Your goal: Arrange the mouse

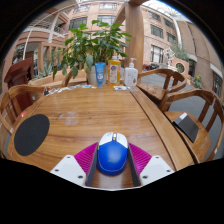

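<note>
Outdoor courtyard, buildings behind. Wooden counter (100, 110), round-edged, slatted top, takes up most of the near view. Wooden chairs (170, 82) stand around its far and right sides.

Far edge of counter: a leafy potted plant (92, 45), and just beside it a cluster of bottles (116, 72) — one blue, one amber, one clear with a pump, as far as can be told.

Left of the fingers, well apart from them, a dark round mousepad (31, 133) lies flat on the counter. Nothing on it. On the right side, near the counter edge, a small dark flat item (186, 126); cannot tell what it is.

Gripper (112, 160) low over the near edge of the counter. Mouse (112, 155), blue with a pale scroll area on top, sits between the two magenta pads (86, 156). Pads look to be touching its sides on both flanks, no gap visible, so the fingers read as clamped on the mouse. Whether it is lifted or resting on the wood cannot be told.

Progress, as judged: grasp looks made; placement not done. The mouse is well apart from the mousepad, the likely target. Left to do: carry left, set down on the mousepad, release.
</note>
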Demonstrator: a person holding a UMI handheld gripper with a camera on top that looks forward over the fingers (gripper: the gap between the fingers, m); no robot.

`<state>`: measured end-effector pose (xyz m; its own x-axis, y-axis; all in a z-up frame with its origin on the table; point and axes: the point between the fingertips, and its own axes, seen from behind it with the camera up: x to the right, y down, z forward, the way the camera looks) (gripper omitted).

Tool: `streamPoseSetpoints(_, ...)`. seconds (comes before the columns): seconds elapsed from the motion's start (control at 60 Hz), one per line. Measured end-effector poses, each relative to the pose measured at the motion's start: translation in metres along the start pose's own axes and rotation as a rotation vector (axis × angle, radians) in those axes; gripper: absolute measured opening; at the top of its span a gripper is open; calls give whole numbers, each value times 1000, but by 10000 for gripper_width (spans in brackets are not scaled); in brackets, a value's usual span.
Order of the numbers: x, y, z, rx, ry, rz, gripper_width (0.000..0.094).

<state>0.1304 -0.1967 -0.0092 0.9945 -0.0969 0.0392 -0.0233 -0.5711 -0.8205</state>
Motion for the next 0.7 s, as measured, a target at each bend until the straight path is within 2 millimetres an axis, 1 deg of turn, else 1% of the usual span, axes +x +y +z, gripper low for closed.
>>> streamPoseSetpoints(0.167, 0, -3, 1, 13, 21, 11, 415)
streamPoseSetpoints(0.25, 1, -4, 0, 7, 28, 1, 371)
streamPoseSetpoints(0.317, 5, -4, -2, -5, 47, 0, 371)
streamPoseSetpoints(0.35, 7, -8, -5, 4, 55, 11, 371)
streamPoseSetpoints(0.383, 9, -17, -8, 20, 65, 13, 371)
streamPoseSetpoints(0.417, 15, -30, -13, 44, 88, 20, 370)
streamPoseSetpoints(0.45, 18, -47, -20, 69, 103, 17, 373)
streamPoseSetpoints(0.5, 16, -84, -34, 144, 115, 38, 372)
streamPoseSetpoints(0.55, 9, -122, -51, 216, 117, 35, 372)
streamPoseSetpoints(0.583, 1, -152, -62, 272, 112, 48, 372)
streamPoseSetpoints(0.617, -14, -176, -74, 313, 90, 47, 370)
streamPoseSetpoints(0.667, -39, -205, -91, 383, 51, 56, 370)
streamPoseSetpoints(0.7, -59, -220, -99, 412, 18, 57, 370)
